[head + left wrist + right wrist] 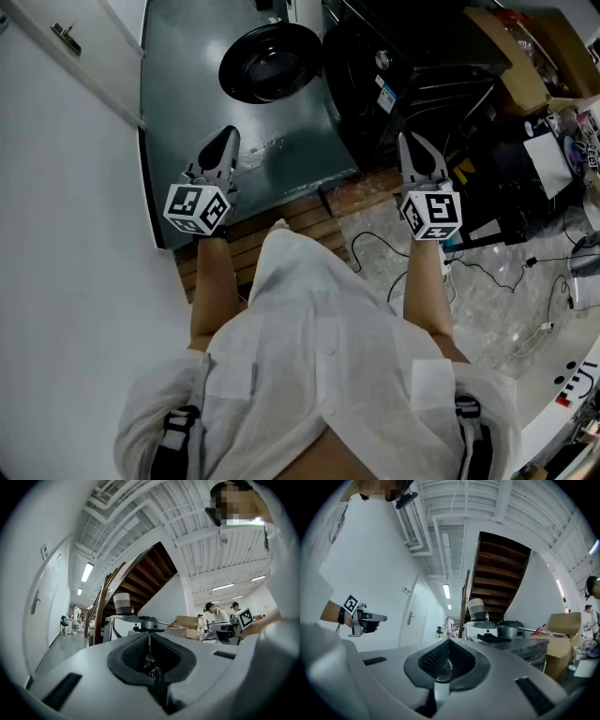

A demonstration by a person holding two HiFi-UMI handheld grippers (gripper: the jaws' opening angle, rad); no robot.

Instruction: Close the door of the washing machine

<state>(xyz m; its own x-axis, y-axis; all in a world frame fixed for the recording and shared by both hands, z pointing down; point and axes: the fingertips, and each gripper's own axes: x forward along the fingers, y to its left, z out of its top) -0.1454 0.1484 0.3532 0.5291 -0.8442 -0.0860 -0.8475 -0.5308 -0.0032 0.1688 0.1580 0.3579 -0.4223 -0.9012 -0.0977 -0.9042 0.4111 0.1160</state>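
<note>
Held left gripper [223, 141] and right gripper [413, 142] level, each with jaws pressed together and nothing between them. Faced the grey washing machine [187, 94], with its round dark door [270, 61] ahead, between both grippers and apart from them.

Big work hall, like a lab: pipes [414, 529] & strip lights [87, 572] up top, wooden stairs [499, 569], boxes [511, 70], wires [380, 247] on floor, ppl [212, 612] working.
</note>
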